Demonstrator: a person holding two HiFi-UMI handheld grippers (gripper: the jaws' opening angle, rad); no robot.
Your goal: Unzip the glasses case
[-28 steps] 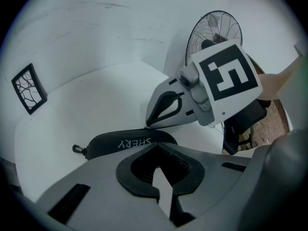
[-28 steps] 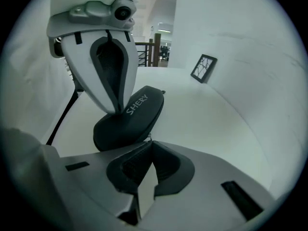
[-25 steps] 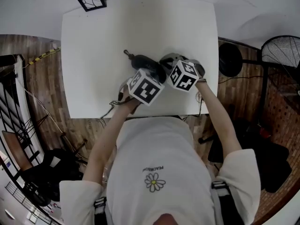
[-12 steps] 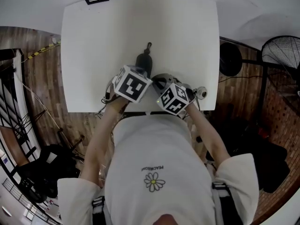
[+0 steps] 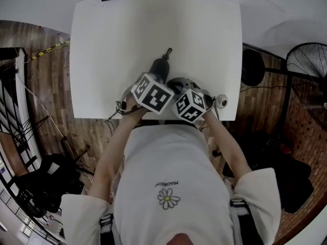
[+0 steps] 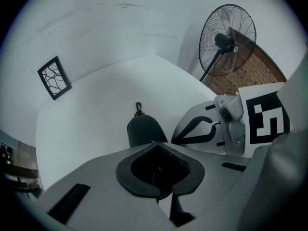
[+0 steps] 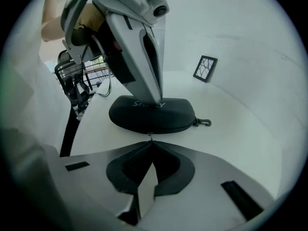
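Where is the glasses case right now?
The glasses case lies on the white table, mid-width in its near half in the head view, its clip pointing away. In the right gripper view the left tool reaches down onto its top.

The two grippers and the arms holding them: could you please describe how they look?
Each gripper is light grey plastic, dark-lined at the jaws: left gripper, right gripper. Each carries a white cube of black square markers. The person wears a white short-sleeved T-shirt with a daisy print.
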